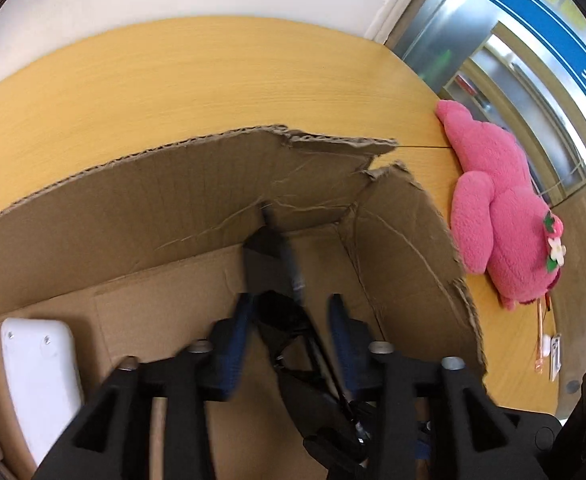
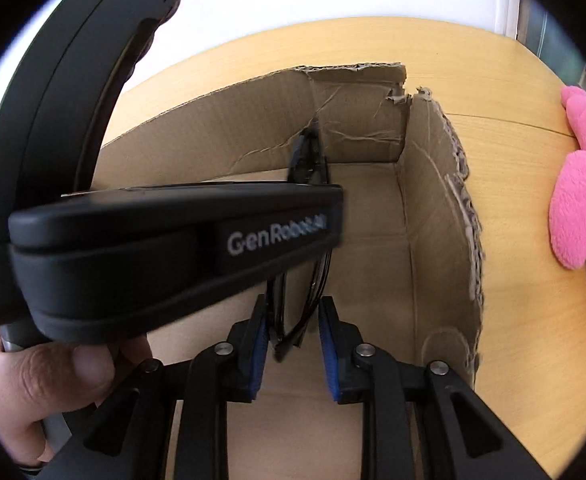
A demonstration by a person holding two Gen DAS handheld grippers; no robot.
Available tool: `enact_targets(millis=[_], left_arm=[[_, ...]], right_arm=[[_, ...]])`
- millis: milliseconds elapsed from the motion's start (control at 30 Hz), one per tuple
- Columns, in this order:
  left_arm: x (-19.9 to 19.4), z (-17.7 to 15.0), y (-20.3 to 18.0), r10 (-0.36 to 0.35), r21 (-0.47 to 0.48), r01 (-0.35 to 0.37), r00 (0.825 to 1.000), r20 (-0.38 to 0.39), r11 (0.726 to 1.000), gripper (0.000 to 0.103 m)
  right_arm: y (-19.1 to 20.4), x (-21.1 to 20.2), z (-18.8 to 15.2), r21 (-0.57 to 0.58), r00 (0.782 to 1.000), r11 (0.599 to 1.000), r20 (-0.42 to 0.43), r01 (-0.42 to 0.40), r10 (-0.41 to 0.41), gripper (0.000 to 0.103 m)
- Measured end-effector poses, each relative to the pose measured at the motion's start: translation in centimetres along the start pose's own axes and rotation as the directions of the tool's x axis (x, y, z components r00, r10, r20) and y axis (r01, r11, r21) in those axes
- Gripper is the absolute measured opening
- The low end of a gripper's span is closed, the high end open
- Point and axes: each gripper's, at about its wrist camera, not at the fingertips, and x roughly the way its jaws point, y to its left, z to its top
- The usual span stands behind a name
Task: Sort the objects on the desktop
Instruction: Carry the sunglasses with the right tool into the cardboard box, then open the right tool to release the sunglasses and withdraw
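A torn cardboard box (image 1: 197, 184) stands on the wooden desk (image 1: 173, 76); it also shows in the right wrist view (image 2: 437, 216). A pair of black glasses (image 1: 281, 292) stands on end inside it, leaning against the back wall. My left gripper (image 1: 291, 320) is open above the box, with the glasses between its fingers. My right gripper (image 2: 293, 320) is also open around the lower end of the glasses (image 2: 297, 304); whether a pad touches them is unclear. The left gripper's body (image 2: 165, 248) crosses the right wrist view and hides part of the box.
A white flat device (image 1: 37, 376) lies in the box at the left. A pink plush toy (image 1: 497, 216) lies on the desk right of the box, near the desk edge. Small items (image 1: 549, 352) lie beyond it. A white wall is behind.
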Motion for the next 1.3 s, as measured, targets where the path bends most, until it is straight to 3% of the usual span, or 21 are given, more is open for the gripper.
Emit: enact_targets(millis=[100,200,267,367,433,500,600,767,1100,1200,1300], left_arm=[[-2.5,-0.6,-0.5,-0.003,0.014,0.003,0.999,0.040,1.000,0.060],[-6.6,-1.6,-1.1,0.000,0.042,-0.004,0.994,0.106,0.999,0.067],[-9.8,-2.6,-1.6,0.014,0.067,-0.025,0.987,0.159,0.997,0.070],[-15.1,-4.8,-2.1,0.031,0.097,-0.058,0.966,0.256,0.994,0.080],[-18.9,-7.0,-2.3,0.050,0.114,-0.093,0.940,0.337,0.989,0.086],[-22.7,-9.8,-2.4,0.083,0.117,-0.145,0.903,0.421,0.982,0.100],[-27.2,-14.5,-2.5,0.133,0.102,-0.219,0.837,0.531,0.971,0.103],[-32.0,-21.3,-2.5,0.184,0.083,-0.289,0.779,0.599,0.954,0.103],[-37.0,-29.5,-2.6,0.221,0.047,-0.331,0.724,0.654,0.942,0.103],[-38.0,-31.2,-2.9,0.232,0.035,-0.345,0.699,0.676,0.938,0.103],[-38.8,-32.9,-3.2,0.227,0.033,-0.343,0.687,0.690,0.939,0.103]], right_arm=[[0.6,-1.4,-0.8,-0.014,1.000,1.000,0.014,0.003,-0.003,0.033],[1.3,-4.1,-1.8,-0.042,0.998,0.999,0.063,0.026,-0.023,0.061],[1.6,-6.7,-2.9,-0.040,0.992,0.999,0.120,0.032,-0.027,0.067],[2.3,-10.1,-5.2,-0.066,0.981,0.996,0.187,0.067,-0.053,0.071],[3.0,-12.1,-6.9,-0.089,0.970,0.992,0.232,0.092,-0.069,0.078],[4.4,-14.2,-9.1,-0.110,0.955,0.987,0.283,0.120,-0.085,0.079],[7.5,-16.8,-12.7,-0.133,0.933,0.979,0.347,0.151,-0.097,0.080],[6.5,-18.3,-12.6,-0.100,0.900,0.984,0.426,0.145,-0.090,0.081],[9.7,-23.1,-17.0,-0.072,0.834,0.976,0.535,0.205,-0.136,0.081],[10.5,-24.3,-18.3,-0.078,0.821,0.973,0.554,0.217,-0.139,0.081],[11.2,-24.9,-19.6,-0.087,0.811,0.968,0.567,0.234,-0.145,0.081]])
